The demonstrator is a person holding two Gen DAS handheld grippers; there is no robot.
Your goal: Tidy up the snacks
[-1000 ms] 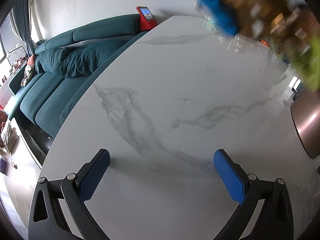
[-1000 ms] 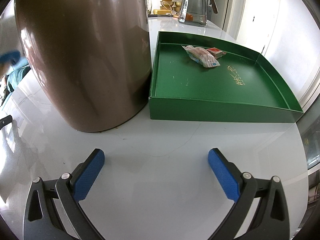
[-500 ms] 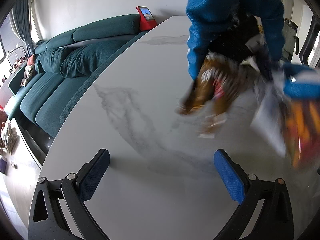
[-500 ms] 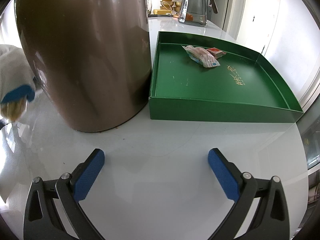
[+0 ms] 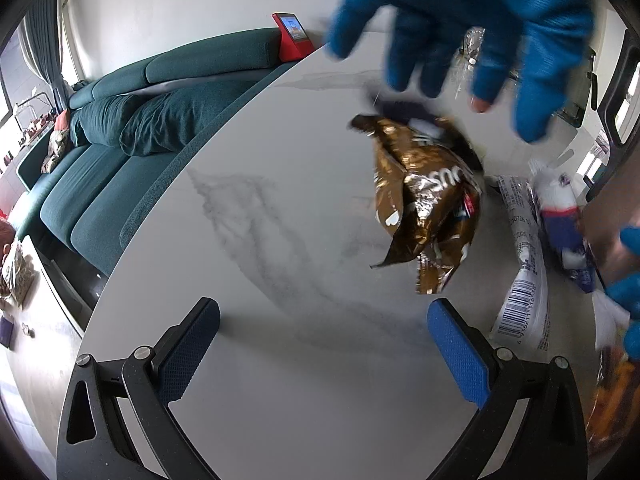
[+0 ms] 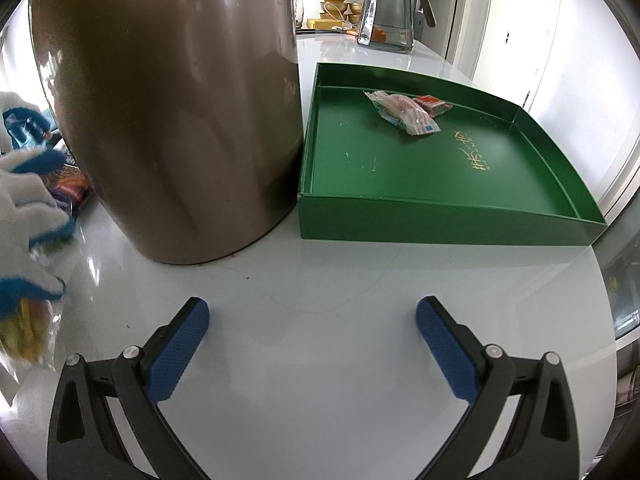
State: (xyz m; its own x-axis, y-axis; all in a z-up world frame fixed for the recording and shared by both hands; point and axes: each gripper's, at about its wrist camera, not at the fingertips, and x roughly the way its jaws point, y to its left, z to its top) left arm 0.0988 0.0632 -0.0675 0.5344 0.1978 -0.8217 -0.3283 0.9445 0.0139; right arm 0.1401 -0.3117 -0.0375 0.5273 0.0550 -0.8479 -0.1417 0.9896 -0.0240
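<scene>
In the left wrist view a crumpled gold-brown snack bag [image 5: 430,200] lies on the white marble table [image 5: 280,240], just beyond my open, empty left gripper [image 5: 324,344]. A white packet with a barcode [image 5: 522,264] and a white-and-blue packet [image 5: 560,216] lie to its right. A blue-gloved hand [image 5: 472,20] hovers above them. In the right wrist view my right gripper [image 6: 312,344] is open and empty over the table, short of a green tray [image 6: 440,224] that holds a pink-and-blue wrapped snack [image 6: 404,112] and a small red packet [image 6: 432,103].
A tall brown cylindrical container [image 6: 172,112] stands left of the tray. Gloved hands with more snack packets [image 6: 28,216] are at the left edge. A glass jug [image 6: 386,12] and gold bowls [image 6: 336,4] stand at the back. A teal sofa [image 5: 140,120] lies beyond the table's left edge.
The gloved hand brought snack packets down onto the table ahead of my left gripper and has let go, lifting away. Both grippers have stayed still and open.
</scene>
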